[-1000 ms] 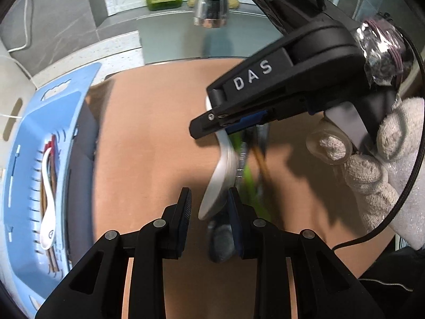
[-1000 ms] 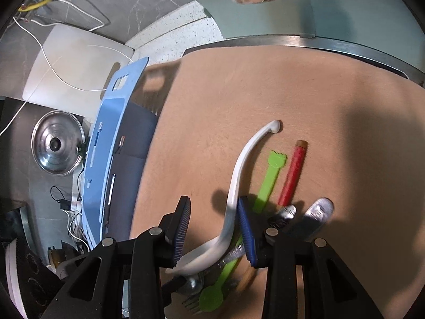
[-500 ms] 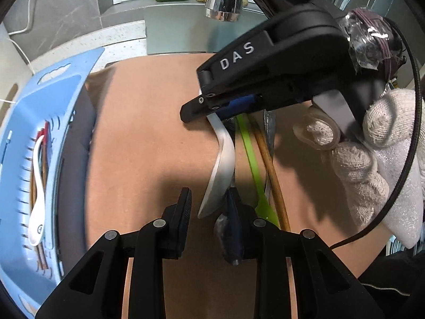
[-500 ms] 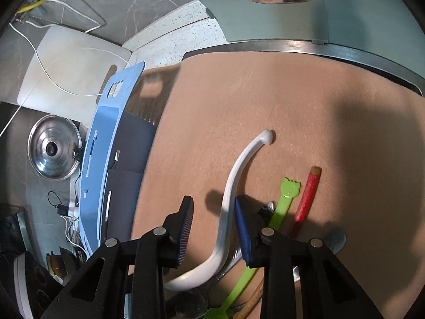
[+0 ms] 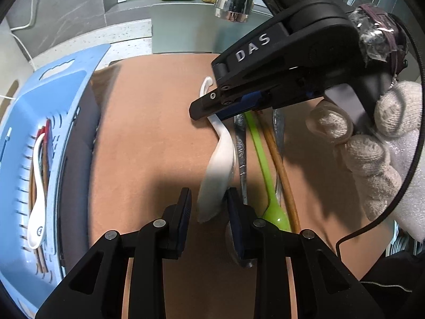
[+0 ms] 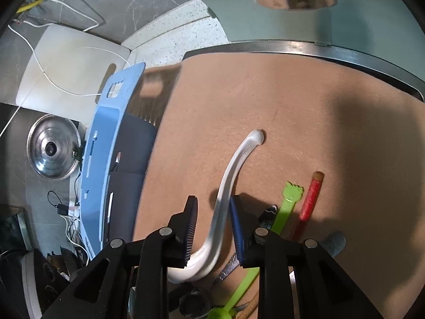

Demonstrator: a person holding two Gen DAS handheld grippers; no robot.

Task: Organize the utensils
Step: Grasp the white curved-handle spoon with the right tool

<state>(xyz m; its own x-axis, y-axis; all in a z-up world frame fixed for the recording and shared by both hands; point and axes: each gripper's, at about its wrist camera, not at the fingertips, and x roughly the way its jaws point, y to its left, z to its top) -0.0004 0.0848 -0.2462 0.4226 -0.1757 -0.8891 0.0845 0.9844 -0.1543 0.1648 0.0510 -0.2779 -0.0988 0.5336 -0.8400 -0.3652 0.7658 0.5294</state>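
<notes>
With the right gripper (image 6: 213,223) jaws closing on the white spoon (image 6: 228,180) handle and the left gripper (image 5: 208,210) jaws apart around its bowl, the smooth curved spoon could be squeezed out sideways.

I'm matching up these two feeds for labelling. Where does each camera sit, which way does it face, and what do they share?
Left wrist: on the left gripper, angled down at the brown mat; shows the right gripper and a gloved hand.
Right wrist: on the right gripper, angled down the white spoon, its jaws closing around the handle; no hand visible.
Shared: white spoon, green spoon, blue rack, mat.
</notes>
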